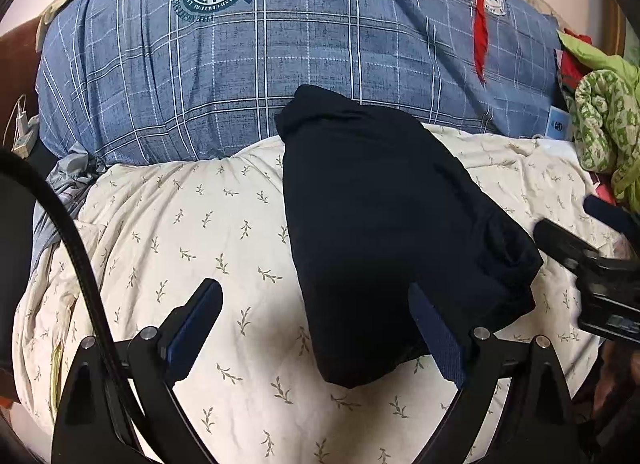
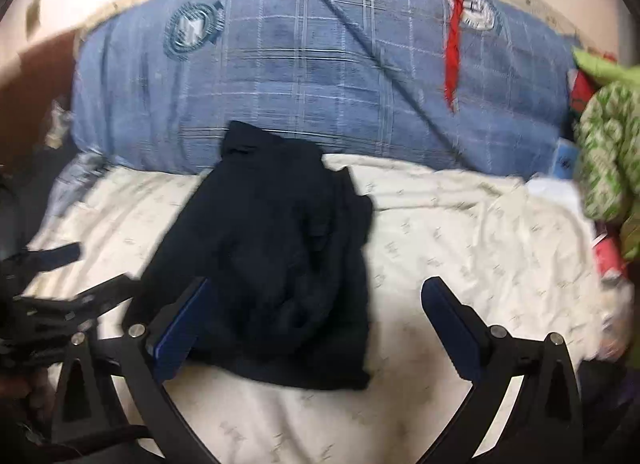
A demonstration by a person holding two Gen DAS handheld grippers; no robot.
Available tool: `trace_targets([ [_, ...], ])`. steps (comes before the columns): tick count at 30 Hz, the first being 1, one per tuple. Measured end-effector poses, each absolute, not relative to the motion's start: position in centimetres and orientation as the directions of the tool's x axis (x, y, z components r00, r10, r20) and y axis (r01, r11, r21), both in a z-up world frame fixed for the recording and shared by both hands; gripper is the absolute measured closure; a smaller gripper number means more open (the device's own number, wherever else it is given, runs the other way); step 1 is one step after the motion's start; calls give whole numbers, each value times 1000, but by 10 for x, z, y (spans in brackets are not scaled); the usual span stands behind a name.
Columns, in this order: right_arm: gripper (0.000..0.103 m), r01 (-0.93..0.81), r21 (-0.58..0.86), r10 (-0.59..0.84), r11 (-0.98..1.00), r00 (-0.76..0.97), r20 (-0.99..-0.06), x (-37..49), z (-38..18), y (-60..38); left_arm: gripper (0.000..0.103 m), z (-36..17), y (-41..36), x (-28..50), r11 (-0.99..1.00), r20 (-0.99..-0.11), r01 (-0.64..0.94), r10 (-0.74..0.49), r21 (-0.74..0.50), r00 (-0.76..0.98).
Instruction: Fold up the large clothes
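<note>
A dark navy garment [image 1: 384, 223] lies folded into a thick bundle on the cream leaf-print sheet [image 1: 180, 223]. My left gripper [image 1: 314, 296] hovers open over the bundle's near end; nothing is pinched, and its right finger [image 1: 436, 340] overlaps the cloth's edge. In the right wrist view, which is blurred, the same garment [image 2: 272, 264] lies in front of my right gripper [image 2: 318, 288], whose jaws are wide open and empty. The right gripper's left finger [image 2: 180, 332] stands over the cloth's near left corner. Each gripper shows in the other's view, the right gripper [image 1: 580, 264] and the left gripper [image 2: 52, 264].
A bulky blue plaid duvet [image 1: 280, 63] with a red strip [image 1: 480, 35] fills the far side of the bed. A heap of green patterned clothes [image 1: 608, 123] sits at the right edge. A white charger [image 1: 24, 131] lies at the far left.
</note>
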State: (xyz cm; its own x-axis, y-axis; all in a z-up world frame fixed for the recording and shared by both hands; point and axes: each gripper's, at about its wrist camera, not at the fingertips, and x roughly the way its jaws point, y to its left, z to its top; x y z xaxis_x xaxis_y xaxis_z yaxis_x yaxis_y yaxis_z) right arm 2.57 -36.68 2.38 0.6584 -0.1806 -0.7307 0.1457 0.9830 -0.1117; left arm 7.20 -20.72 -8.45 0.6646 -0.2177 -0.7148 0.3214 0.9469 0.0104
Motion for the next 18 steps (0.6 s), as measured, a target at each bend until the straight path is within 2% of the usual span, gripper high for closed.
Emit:
trace_targets([
  [3,0,174,-257,-310,950,595,-741,43,0,-368,9,-84,-210,72,947,-715,322,-209,23,667],
  [5,0,179,-295,-344,939,537,-770,48,-20,-377,9,-84,-210,71,946,-716,322,-205,30,668],
  [10,0,221,-259,-332,940,421,-844,39,-54,-407,9,-91,-213,77,945,-730,325,-203,27,653],
  [15,0,253,-232,-325,939,441,-836,26,-36,-417,9,-88,-218,76,941,-726,337,-208,35,656],
  [18,0,248,-137,-247,959,493,-834,23,-21,-411,9,-88,-220,76,941,-729,336,-198,46,655],
])
